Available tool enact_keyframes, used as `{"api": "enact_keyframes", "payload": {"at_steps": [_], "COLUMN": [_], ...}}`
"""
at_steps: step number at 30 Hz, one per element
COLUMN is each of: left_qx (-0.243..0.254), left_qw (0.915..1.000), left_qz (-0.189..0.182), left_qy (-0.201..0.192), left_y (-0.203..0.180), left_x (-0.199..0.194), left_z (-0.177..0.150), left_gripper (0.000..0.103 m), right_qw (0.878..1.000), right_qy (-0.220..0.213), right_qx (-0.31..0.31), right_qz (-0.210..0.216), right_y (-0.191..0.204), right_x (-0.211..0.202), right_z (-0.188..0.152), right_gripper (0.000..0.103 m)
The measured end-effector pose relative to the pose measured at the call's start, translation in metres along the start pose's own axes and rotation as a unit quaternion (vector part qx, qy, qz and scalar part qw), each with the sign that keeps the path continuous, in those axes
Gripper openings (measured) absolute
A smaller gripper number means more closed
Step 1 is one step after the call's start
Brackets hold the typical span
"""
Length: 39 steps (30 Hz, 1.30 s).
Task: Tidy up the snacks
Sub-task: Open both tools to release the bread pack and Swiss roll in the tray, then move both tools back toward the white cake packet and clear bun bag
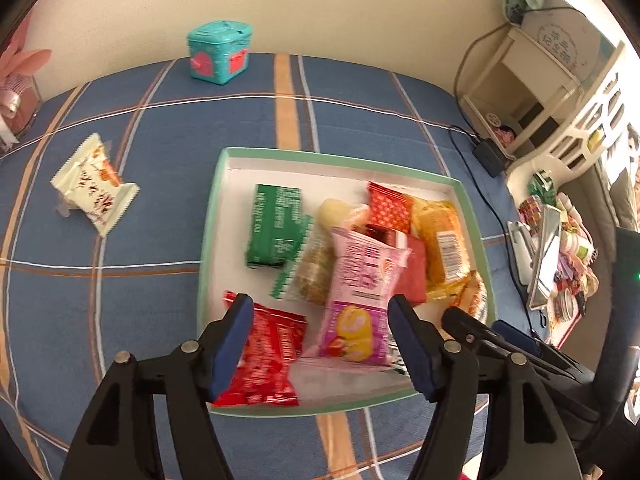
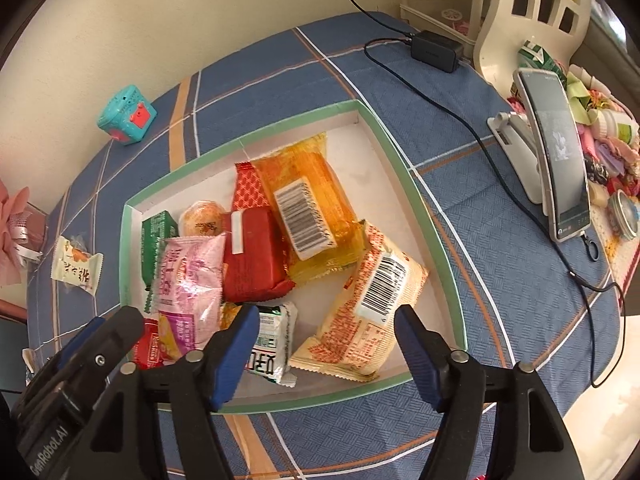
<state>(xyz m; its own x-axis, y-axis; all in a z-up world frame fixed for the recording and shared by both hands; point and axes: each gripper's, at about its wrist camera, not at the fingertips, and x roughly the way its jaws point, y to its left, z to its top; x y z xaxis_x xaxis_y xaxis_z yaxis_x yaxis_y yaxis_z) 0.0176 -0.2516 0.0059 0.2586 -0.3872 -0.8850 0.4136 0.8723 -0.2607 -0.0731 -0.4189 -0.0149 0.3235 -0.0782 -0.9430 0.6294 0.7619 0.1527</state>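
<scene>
A shallow green-rimmed box (image 1: pixel 212 216) (image 2: pixel 424 208) sits on the blue plaid cloth and holds several snack packets: a green one (image 1: pixel 276 224), a pink one (image 1: pixel 360 276) (image 2: pixel 188 276), a red one (image 1: pixel 268 356), an orange one (image 2: pixel 312 212) and a cream one (image 2: pixel 372 308). One white packet (image 1: pixel 94 184) (image 2: pixel 76 270) lies outside the box to its left. My left gripper (image 1: pixel 320 344) is open and empty above the box's near edge. My right gripper (image 2: pixel 326 354) is open and empty over the near side, beside the left one.
A teal toy box (image 1: pixel 220 52) (image 2: pixel 127 114) stands at the far edge by the wall. A black adapter (image 2: pixel 436 51) with cable, a phone on a stand (image 2: pixel 560 156) and cluttered small items lie at the right. Pink items sit at the far left.
</scene>
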Motion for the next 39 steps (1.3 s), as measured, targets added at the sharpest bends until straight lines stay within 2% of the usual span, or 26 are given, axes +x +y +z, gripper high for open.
{"api": "enact_keyframes", "payload": {"at_steps": [2, 4, 9, 13, 18, 21, 25, 29, 32, 39], "left_qx": [-0.008, -0.019, -0.048, -0.067, -0.09, -0.102, -0.124, -0.137, -0.146, -0.163], "left_qw": [0.9999, 0.9994, 0.9975, 0.9951, 0.9921, 0.9893, 0.9861, 0.9836, 0.9822, 0.9782], "left_qz": [0.015, 0.028, 0.049, 0.068, 0.081, 0.098, 0.102, 0.108, 0.108, 0.112], "left_qy": [-0.002, -0.005, -0.016, -0.024, -0.033, -0.036, -0.044, -0.046, -0.048, -0.064], "left_y": [0.011, 0.022, 0.053, 0.074, 0.097, 0.111, 0.129, 0.142, 0.152, 0.174], "left_x": [-0.002, -0.004, -0.009, -0.013, -0.019, -0.022, -0.026, -0.03, -0.033, -0.044], "left_z": [0.002, 0.004, 0.007, 0.007, 0.006, 0.004, 0.003, 0.002, 0.001, -0.002], "left_gripper": [0.074, 0.082, 0.087, 0.091, 0.091, 0.095, 0.096, 0.096, 0.102, 0.102], "right_qw": [1.0, 1.0, 0.998, 0.997, 0.995, 0.994, 0.992, 0.992, 0.991, 0.989], "right_qy": [-0.005, -0.011, -0.021, -0.025, -0.028, -0.03, -0.034, -0.035, -0.034, -0.039], "right_qx": [-0.01, -0.024, -0.051, -0.072, -0.09, -0.101, -0.11, -0.116, -0.117, -0.125], "right_qz": [0.005, 0.01, 0.018, 0.025, 0.034, 0.038, 0.042, 0.044, 0.046, 0.062], "right_y": [0.007, 0.016, 0.04, 0.061, 0.083, 0.095, 0.108, 0.117, 0.123, 0.14], "right_x": [-0.003, -0.007, -0.014, -0.017, -0.019, -0.019, -0.019, -0.018, -0.017, -0.014], "right_z": [0.0, -0.001, -0.005, -0.009, -0.013, -0.017, -0.021, -0.022, -0.024, -0.028], "right_gripper": [0.08, 0.081, 0.083, 0.091, 0.091, 0.092, 0.101, 0.102, 0.103, 0.103]}}
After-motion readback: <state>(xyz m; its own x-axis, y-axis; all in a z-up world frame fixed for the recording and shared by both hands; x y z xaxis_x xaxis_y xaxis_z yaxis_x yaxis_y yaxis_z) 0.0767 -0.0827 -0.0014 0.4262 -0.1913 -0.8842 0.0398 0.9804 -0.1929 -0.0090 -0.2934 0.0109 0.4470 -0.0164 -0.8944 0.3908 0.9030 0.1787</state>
